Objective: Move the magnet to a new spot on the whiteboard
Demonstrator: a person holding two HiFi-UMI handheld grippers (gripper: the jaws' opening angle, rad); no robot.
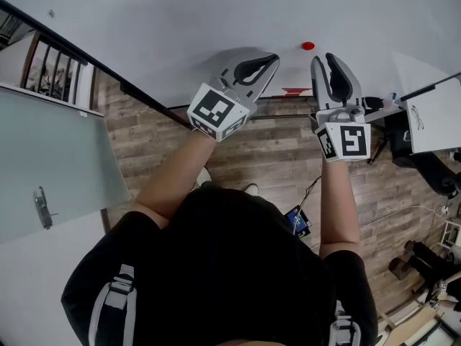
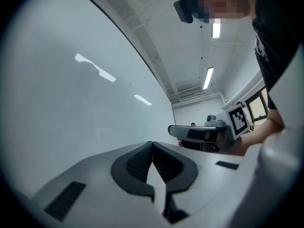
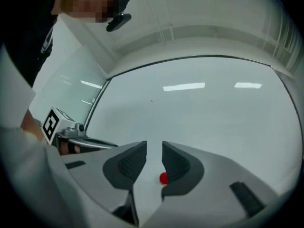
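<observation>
Whiteboard (image 1: 180, 27) is filling the upper part of the head view, with the magnet (image 1: 308, 46), small, red and round, sitting on it right of top centre. Right gripper (image 1: 325, 59) is pointing up at the board just below and right of the magnet, not touching it as far as the head view is showing. In the right gripper view the right gripper (image 3: 154, 146) is keeping its fingers (image 3: 178, 163) apart with a clear gap, pressing on nothing. The magnet (image 3: 163, 178) is showing low in that gap against the whiteboard (image 3: 204, 108), tucked beside the inner edge of the finger at frame right and partly hidden by it; contact with that finger cannot be told. Left gripper (image 1: 271, 62) is sitting left of the right one in the head view, angled toward the board, with the magnet lying up and right of its tips. In the left gripper view the left gripper (image 2: 152, 145) is holding its fingers (image 2: 137, 163) together at the tips with nothing between them, the whiteboard (image 2: 71, 103) is filling frame left and the right gripper (image 2: 199, 133) is showing mid-right. Both grippers are carrying marker cubes (image 1: 215, 111) at the rear. Person's arms are reaching up from a black shirt (image 1: 216, 265) at frame bottom, with wood floor (image 1: 274, 146) lying behind them.
</observation>
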